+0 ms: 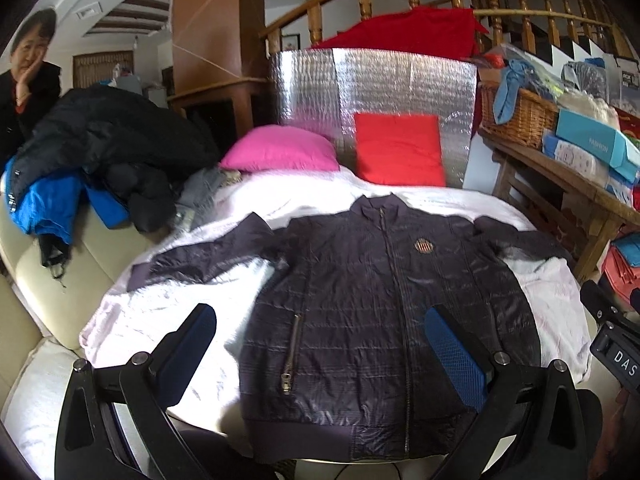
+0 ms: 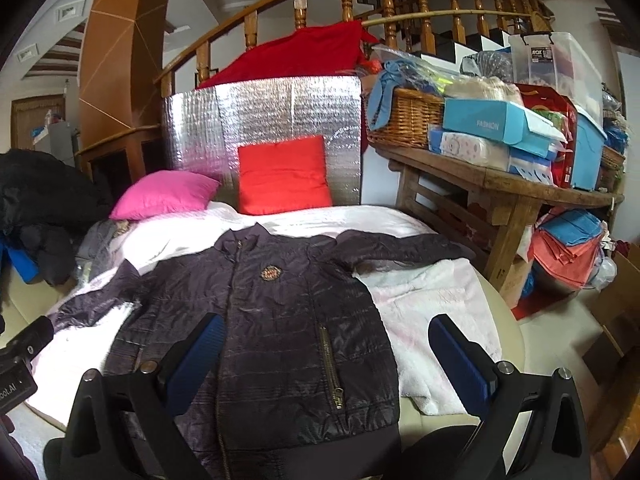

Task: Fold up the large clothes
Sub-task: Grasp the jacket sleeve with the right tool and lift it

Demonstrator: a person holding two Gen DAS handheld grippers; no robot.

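Dark jacket point(image 1: 372, 304) lies flat, front up, zipped, sleeves spread, on white blanket point(image 1: 160, 320) over sofa. Left claw point(image 1: 324, 344) wide open, empty, above jacket's lower left half. Right claw point(image 2: 328, 356) wide open, empty, above lower right half. Pink pillow point(image 1: 280, 150), red pillow point(image 1: 400, 148) far behind collar.
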